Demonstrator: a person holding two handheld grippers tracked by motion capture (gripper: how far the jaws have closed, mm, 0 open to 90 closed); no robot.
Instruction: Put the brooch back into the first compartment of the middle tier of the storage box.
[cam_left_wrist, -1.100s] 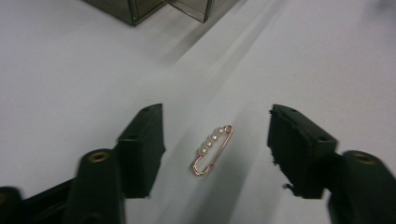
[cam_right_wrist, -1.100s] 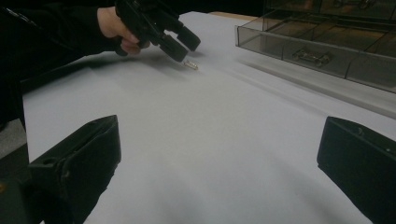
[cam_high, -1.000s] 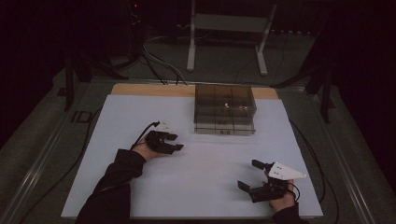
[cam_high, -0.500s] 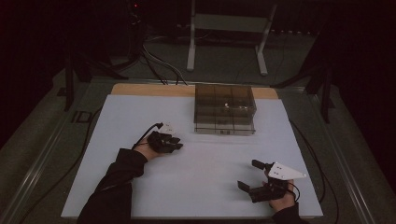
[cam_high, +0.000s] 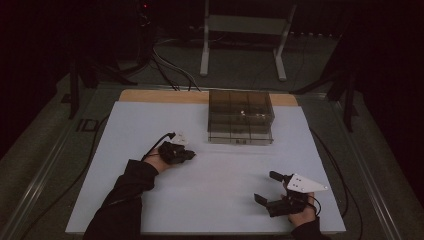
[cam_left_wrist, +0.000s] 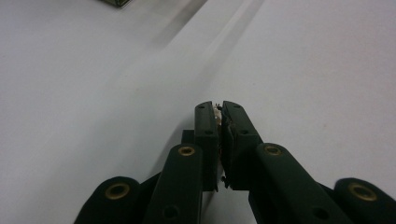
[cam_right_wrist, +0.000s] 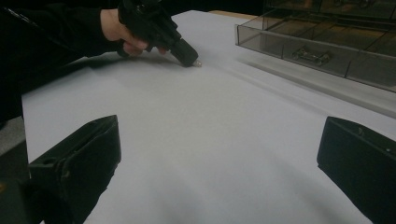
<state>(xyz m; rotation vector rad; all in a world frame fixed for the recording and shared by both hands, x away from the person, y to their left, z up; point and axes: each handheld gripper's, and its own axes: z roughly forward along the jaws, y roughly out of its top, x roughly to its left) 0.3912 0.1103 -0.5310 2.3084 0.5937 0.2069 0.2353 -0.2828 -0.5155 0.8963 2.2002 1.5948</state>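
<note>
Left hand-held gripper (cam_left_wrist: 218, 106), black jaws just closing, pinching a tiny whitish piece (cam_left_wrist: 217, 110); right hand-held gripper (cam_right_wrist: 219, 154) spread.

Right gripper (cam_right_wrist: 219, 168) agape, left gripper (cam_right_wrist: 194, 60) pinching white bit (cam_right_wrist: 198, 63)

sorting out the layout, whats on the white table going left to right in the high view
left gripper, shut on a small pale item → smoky clear compartment box, farther back → right gripper, jaws open, near the front edge
</note>
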